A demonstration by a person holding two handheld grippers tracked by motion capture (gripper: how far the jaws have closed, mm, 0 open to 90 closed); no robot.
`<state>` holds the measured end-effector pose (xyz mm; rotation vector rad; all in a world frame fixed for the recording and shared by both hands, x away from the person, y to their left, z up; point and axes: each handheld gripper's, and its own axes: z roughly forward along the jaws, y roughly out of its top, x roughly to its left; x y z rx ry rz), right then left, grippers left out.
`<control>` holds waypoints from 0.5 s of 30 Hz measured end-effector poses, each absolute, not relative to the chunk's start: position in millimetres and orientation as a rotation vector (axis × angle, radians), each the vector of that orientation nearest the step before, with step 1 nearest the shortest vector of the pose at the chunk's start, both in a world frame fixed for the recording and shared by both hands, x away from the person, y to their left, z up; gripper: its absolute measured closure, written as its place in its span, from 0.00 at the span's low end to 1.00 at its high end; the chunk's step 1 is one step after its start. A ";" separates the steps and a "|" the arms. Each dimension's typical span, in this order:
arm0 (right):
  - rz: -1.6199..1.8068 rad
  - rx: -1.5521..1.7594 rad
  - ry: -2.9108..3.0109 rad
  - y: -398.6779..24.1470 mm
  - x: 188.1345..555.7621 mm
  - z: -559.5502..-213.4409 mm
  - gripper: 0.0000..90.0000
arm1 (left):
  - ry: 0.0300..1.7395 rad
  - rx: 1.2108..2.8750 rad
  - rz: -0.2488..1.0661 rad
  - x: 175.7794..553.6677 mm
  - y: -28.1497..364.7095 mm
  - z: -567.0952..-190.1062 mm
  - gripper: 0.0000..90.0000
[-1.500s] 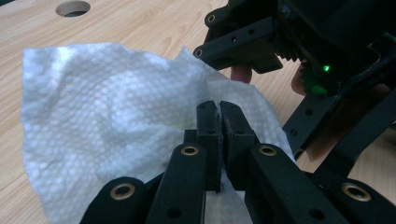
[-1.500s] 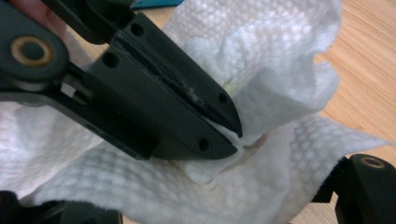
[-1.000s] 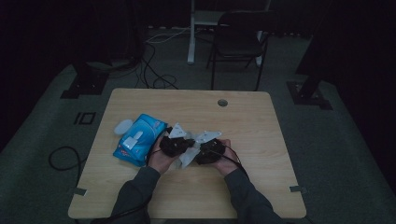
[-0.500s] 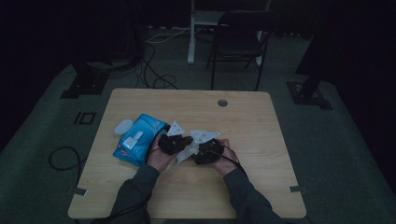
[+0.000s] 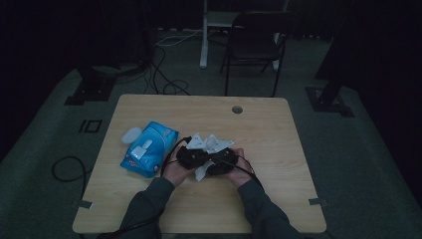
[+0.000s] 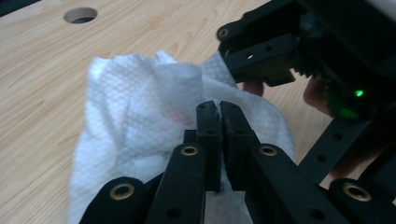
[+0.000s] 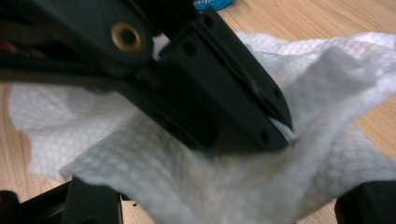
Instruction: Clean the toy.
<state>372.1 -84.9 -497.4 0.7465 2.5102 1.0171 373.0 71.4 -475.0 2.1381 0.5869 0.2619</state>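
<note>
Left gripper [image 6: 218, 109] was clamped on a fold of the white wipe [image 6: 140, 107], right gripper [image 5: 220, 164] pinching its other side, so the sheet hung bunched between them just above the table [image 5: 278, 149], beside the blue wipes pack [image 5: 149, 149].

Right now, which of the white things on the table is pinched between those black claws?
The crumpled white wipe, pinched by both the left gripper and the right gripper. The small white lid lies untouched beside the blue wipes pack.
</note>
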 end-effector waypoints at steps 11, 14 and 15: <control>1.020 0.729 2.525 -83.0 369.0 -497.8 0.38 | 0.621 2.127 0.302 379.9 71.3 -475.7 0.98; 1.023 0.718 2.528 -83.2 368.3 -498.0 0.38 | 0.648 2.113 0.311 382.6 75.2 -476.4 0.98; 1.023 0.714 2.531 -83.2 367.8 -498.0 0.38 | 0.661 2.106 0.315 384.0 77.4 -476.7 0.98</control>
